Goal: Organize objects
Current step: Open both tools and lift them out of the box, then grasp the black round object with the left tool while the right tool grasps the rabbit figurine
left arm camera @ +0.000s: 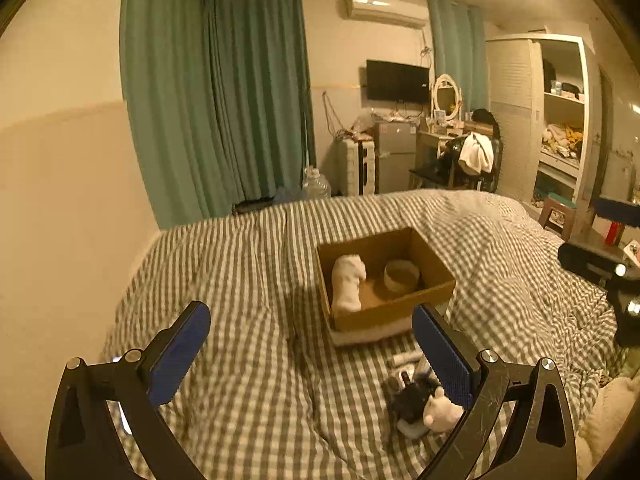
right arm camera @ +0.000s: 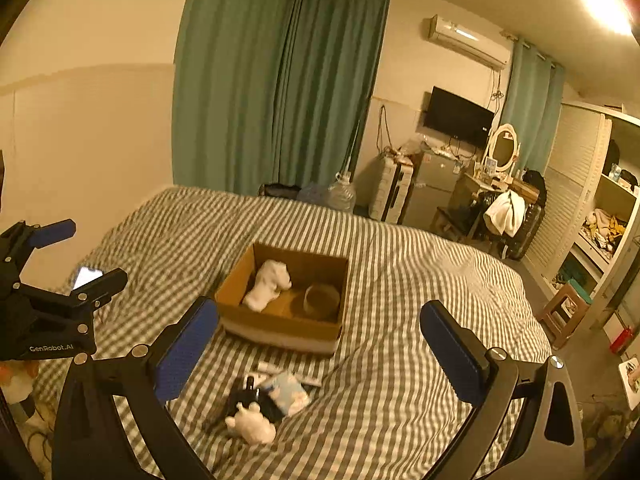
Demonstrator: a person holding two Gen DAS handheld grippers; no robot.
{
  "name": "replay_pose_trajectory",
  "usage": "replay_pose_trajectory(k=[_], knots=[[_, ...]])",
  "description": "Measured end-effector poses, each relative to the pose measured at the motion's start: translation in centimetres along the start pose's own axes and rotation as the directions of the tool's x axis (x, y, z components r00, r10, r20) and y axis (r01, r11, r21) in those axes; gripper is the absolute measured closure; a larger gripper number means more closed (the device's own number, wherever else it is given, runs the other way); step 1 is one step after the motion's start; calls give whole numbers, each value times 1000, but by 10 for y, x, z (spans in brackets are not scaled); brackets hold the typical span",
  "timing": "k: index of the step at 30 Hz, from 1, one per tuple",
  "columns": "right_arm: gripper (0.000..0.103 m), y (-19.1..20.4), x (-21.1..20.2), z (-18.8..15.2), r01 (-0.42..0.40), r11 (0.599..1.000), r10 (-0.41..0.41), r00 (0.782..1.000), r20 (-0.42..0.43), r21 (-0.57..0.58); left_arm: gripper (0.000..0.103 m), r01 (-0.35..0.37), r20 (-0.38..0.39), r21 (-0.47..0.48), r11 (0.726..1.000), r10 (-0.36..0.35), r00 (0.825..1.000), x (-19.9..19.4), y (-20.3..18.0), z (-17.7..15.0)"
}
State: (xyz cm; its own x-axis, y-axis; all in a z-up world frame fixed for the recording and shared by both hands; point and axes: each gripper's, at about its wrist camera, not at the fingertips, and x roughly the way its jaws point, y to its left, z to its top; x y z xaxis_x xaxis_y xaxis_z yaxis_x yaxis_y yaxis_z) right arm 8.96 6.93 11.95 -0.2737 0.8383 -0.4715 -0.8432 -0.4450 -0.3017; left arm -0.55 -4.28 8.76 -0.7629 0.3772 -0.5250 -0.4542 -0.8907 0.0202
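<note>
A cardboard box point(left arm camera: 434, 294) point(right arm camera: 280, 326) sits on the striped bed and holds a white plush toy point(left arm camera: 348, 282) point(right arm camera: 268, 284) and a round tape roll point(left arm camera: 401, 276) point(right arm camera: 321, 300). In front of the box lies a small pile: a white plush point(right arm camera: 251, 426) point(left arm camera: 440, 412), a dark object point(right arm camera: 260, 400) point(left arm camera: 410, 400), a pale blue packet point(right arm camera: 289, 394) and a white tube point(left arm camera: 405, 359). My left gripper point(left arm camera: 312, 354) is open and empty above the bed, left of the pile. My right gripper point(right arm camera: 320, 350) is open and empty above the pile. The left gripper also shows in the right wrist view point(right arm camera: 86, 254).
The grey-striped quilt point(left arm camera: 240, 280) covers the bed. A phone point(right arm camera: 86, 276) lies lit near the bed's left edge by the wall. A stool point(right arm camera: 566, 308), wardrobe, desk, chair and fridge stand beyond the bed's far side.
</note>
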Motion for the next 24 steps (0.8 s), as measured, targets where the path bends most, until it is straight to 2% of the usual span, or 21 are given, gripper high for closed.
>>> replay_pose_trajectory(k=[3,6,12,15,19,22,24], knots=[[1,9,12,-19,-3,1000,3,1000,-25,-4,0,-26,-14,0,1000,26,1000,9,-5,-18],[1,17,25,-37,-12,1000,11,999,-40,-6,0,-18,-34,-11,1000,18,999,16,-8,-34],[1,33,62,-81,-26,1000,23,990,-138,-17,0,-31,-99,-20,999,29,995,40,-8,-57],[1,40,81,-107,-47,999,43,978,-206,-12,0,-41,-137,-31,999,36,990,53,-6,-70],[1,55,112,-139,-114,993,105,948,-300,-10,0,-45,-198,-27,999,38,979,74,-5,-92],[2,65,131,-156,-139,990,123,928,-351,-21,0,-46,-240,-17,999,41,970,91,-6,-106],[2,70,139,-161,-148,989,128,922,-365,-28,0,-43,-262,-23,999,35,964,101,-4,-114]])
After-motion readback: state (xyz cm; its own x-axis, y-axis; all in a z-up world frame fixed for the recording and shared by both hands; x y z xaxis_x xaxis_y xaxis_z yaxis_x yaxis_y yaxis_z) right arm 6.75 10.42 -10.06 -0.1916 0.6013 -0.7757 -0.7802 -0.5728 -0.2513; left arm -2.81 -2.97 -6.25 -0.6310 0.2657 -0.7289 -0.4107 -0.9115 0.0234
